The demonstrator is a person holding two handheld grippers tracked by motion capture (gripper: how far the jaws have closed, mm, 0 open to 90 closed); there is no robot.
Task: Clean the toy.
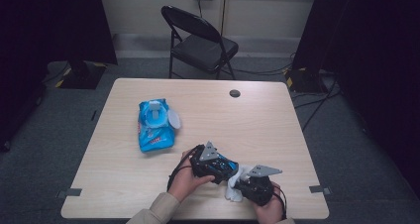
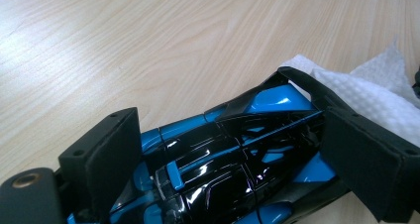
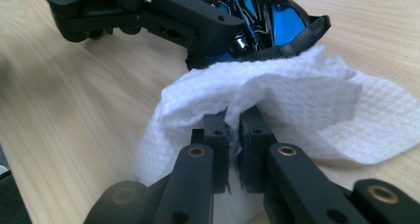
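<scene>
The left gripper (image 2: 233, 169) clamps the blue-and-black toy car (image 2: 233, 154) across its body, both pads pressed on its flanks, so the car stays fixed while it is wiped. The right gripper (image 3: 235, 130) has its jaws nearly together, pinching a fold of the white wet wipe (image 3: 277, 100) against the car's end.

In the high view the car (image 1: 218, 165) lies at lower centre of the table (image 1: 267, 115), touching the wipe (image 1: 236, 182). Its long axis runs from centre left toward lower right (wiped end lower right). The wipes pack (image 1: 156, 125) lies open at left, well apart.
</scene>
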